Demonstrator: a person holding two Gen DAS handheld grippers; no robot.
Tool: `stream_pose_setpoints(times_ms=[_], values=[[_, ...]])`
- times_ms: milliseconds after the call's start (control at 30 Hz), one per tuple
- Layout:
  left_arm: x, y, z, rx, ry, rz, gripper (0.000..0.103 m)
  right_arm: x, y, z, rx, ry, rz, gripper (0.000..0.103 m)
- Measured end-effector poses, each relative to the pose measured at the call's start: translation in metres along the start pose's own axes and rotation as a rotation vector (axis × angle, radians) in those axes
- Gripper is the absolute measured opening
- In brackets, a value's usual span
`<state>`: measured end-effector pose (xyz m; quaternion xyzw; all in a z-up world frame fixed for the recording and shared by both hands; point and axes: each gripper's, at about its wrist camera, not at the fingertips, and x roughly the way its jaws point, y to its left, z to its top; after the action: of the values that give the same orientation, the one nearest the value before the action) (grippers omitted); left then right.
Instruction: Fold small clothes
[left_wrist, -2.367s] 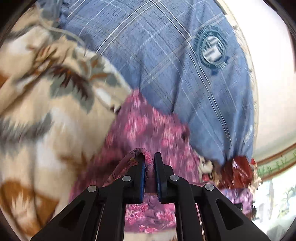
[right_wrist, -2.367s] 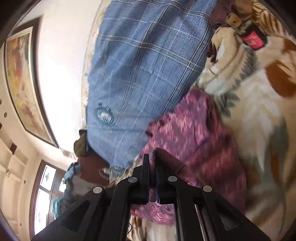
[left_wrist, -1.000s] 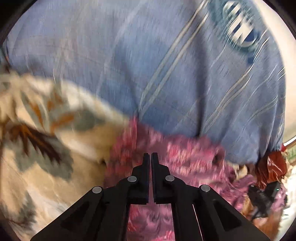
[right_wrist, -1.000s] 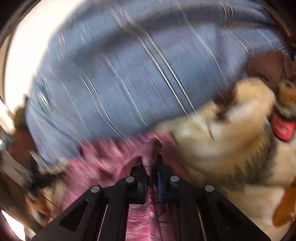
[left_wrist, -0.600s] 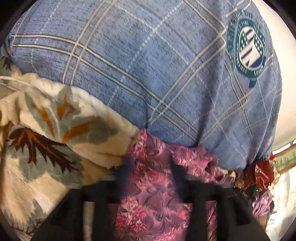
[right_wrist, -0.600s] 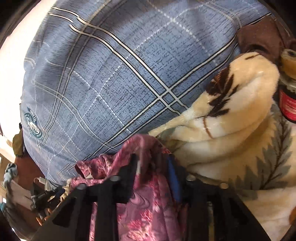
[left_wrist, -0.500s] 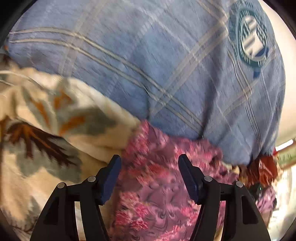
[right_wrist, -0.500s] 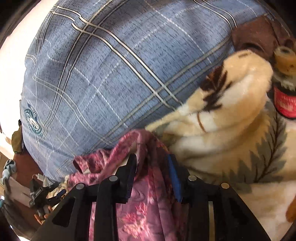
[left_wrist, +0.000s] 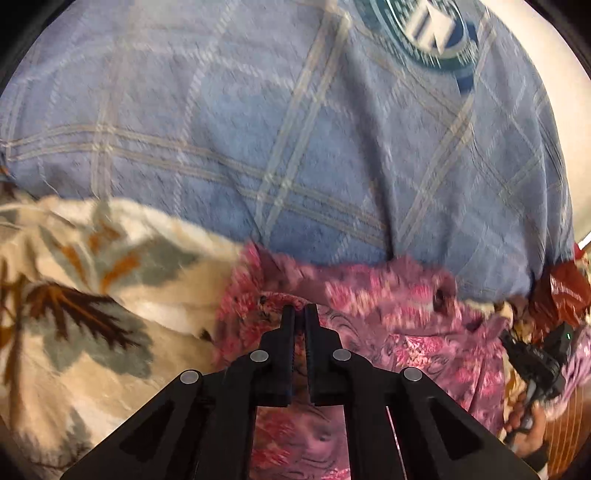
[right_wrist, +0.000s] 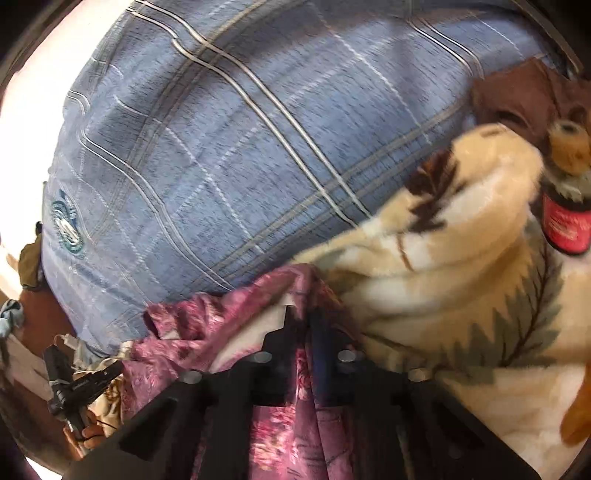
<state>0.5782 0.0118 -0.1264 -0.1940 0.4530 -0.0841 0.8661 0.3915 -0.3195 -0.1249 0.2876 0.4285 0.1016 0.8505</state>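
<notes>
A small pink-purple floral garment (left_wrist: 388, 325) lies on a cream leaf-patterned blanket (left_wrist: 92, 295), against a blue plaid pillow (left_wrist: 295, 147). My left gripper (left_wrist: 299, 314) has its jaws nearly together on the garment's near edge. In the right wrist view the same garment (right_wrist: 288, 424) runs between the fingers of my right gripper (right_wrist: 301, 314), which is shut on a fold of it. The right gripper also shows small at the right edge of the left wrist view (left_wrist: 535, 354), and the left gripper at the lower left of the right wrist view (right_wrist: 74, 384).
The blue plaid pillow (right_wrist: 240, 147) fills the far side. The cream blanket (right_wrist: 461, 295) bunches up to the right. A bottle with a red label (right_wrist: 565, 221) lies at the far right. Brown and red cloth (left_wrist: 565, 288) lies beyond the garment.
Both grippers opened about half a second ago and have now closed again on the garment. The left one has moved forward to the garment's edge.
</notes>
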Motion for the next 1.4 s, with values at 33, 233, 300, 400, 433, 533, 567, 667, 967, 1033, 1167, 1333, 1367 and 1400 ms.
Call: stream_pose_setpoints(times_ms=[33,233,300,400,433,533,567,667,967,1033,1167,1333,1367,1400], values=[[-0.003,0.004,0.003,-0.018,-0.014,0.006,0.004,-0.002,0.001,0.003,0.012,-0.013,0.020,0.006],[-0.015,0.033,0.019,-0.130,-0.053,0.123,0.001,0.000,-0.007,0.013,0.098,0.006,0.067,0.020],[-0.014,0.044,0.021,-0.154,-0.029,0.108,0.001,-0.005,-0.016,0.012,0.134,-0.003,0.090,0.037],[-0.008,0.049,0.016,-0.185,-0.006,0.048,0.001,-0.010,-0.025,0.004,0.133,-0.020,0.059,0.048],[-0.006,0.052,0.015,-0.191,0.001,0.025,0.001,-0.008,-0.027,0.002,0.112,-0.008,0.042,0.048],[0.002,0.053,0.009,-0.206,0.044,-0.058,0.004,0.003,-0.021,-0.002,0.083,0.029,0.042,0.048],[0.005,0.051,0.005,-0.204,0.066,-0.079,0.006,0.008,-0.016,-0.002,0.064,0.039,0.030,0.048],[0.008,0.041,-0.004,-0.144,0.091,-0.093,0.014,0.009,-0.001,-0.001,0.065,0.021,0.104,0.048],[-0.005,0.027,0.000,-0.124,0.039,-0.092,0.030,0.054,0.050,0.009,0.054,0.171,0.169,0.048],[-0.013,0.025,0.004,-0.129,0.021,-0.076,0.030,0.053,0.051,0.024,0.091,0.084,0.200,0.048],[-0.037,0.042,0.010,-0.129,-0.006,-0.071,0.054,0.029,0.031,0.036,0.131,-0.014,0.133,0.049],[-0.023,0.045,-0.006,-0.125,0.081,-0.103,0.059,0.021,0.012,-0.002,0.041,0.077,0.057,0.049],[-0.014,0.042,-0.011,-0.121,0.110,-0.088,0.059,0.024,0.010,-0.011,0.039,0.098,0.054,0.049],[-0.007,0.040,-0.014,-0.118,0.128,-0.071,0.056,0.028,0.008,-0.019,0.034,0.121,0.042,0.048]])
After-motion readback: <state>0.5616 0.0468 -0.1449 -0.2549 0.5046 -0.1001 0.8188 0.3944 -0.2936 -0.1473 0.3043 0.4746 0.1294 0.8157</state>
